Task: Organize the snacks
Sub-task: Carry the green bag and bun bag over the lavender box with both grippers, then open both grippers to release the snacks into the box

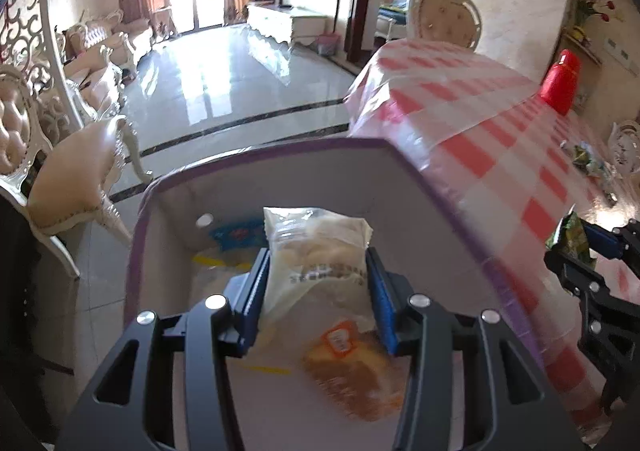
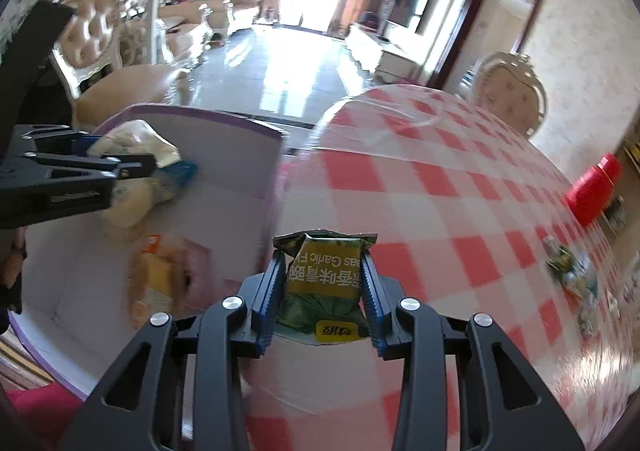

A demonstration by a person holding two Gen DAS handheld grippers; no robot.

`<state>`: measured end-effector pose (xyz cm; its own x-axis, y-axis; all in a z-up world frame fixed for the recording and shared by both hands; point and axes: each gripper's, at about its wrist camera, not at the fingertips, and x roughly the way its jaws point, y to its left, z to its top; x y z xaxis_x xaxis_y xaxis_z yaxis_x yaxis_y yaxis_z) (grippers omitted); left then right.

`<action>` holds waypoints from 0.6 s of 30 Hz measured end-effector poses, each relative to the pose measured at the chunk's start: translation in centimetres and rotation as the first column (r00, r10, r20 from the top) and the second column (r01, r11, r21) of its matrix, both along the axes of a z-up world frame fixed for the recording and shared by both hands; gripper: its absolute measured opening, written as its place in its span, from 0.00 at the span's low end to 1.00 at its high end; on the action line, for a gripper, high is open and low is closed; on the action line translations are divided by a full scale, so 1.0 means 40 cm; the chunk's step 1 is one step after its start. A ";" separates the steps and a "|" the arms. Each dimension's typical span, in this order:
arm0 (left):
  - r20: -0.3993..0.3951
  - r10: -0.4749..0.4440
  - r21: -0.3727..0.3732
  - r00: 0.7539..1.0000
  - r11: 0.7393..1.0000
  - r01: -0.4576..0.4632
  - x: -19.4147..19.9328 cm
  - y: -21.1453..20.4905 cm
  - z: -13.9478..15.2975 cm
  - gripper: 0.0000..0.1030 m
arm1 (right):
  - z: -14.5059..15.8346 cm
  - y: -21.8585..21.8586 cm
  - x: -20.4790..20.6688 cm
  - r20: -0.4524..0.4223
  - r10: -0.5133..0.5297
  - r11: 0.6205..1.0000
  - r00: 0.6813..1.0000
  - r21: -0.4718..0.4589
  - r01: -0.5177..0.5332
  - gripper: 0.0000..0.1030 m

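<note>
On the left, the left hand-held gripper (image 1: 316, 283) is clamped on a clear pale snack pack (image 1: 316, 251), its blue pads pressing the pack's two long sides, and it hangs over the open white box with the purple rim (image 1: 256, 147), which sits just beside the tabletop's edge. The pack's long axis runs along the fingers, sealed end pointing to about twelve o'clock in the left wrist view, towards the box's far wall. Other snacks already lie on the box floor: a blue packet (image 1: 236, 235) at about ten o'clock from the held pack and an orange-labelled one (image 1: 348, 363) at about six. To do this step well, I would lower the pack close to the floor of the box before letting go, aiming for the bare patch between those two, so it lands flat and does not tip over the rim. Further right, the right hand-held gripper (image 2: 324, 283) grips a green garlic-pea packet (image 2: 324, 275) by its sides above the red-checked tabletop (image 2: 460, 191), with the box at about nine o'clock from it. That packet's long axis also follows the fingers, its crimped top pointing to twelve o'clock. It should cross the purple rim fully before release. Another green packet (image 2: 568, 267) waits on the tabletop at about three o'clock.
</note>
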<state>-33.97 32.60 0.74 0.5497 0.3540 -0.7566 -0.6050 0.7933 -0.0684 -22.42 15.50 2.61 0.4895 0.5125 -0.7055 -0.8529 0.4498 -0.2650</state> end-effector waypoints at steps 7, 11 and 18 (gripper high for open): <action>-0.011 0.055 -0.044 0.998 0.998 -0.055 -0.035 0.053 -0.030 0.46 | -0.031 0.074 -0.067 -0.032 0.081 0.996 0.996 -0.031 -0.082 0.36; -0.013 0.069 -0.071 0.998 0.995 -0.070 -0.045 0.069 -0.039 0.46 | -0.042 0.102 -0.091 -0.052 0.116 0.992 0.992 -0.042 -0.118 0.36; -0.015 0.086 -0.081 0.996 0.993 -0.087 -0.051 0.081 -0.034 0.50 | -0.054 0.121 -0.100 -0.085 0.145 0.988 0.986 -0.044 -0.149 0.36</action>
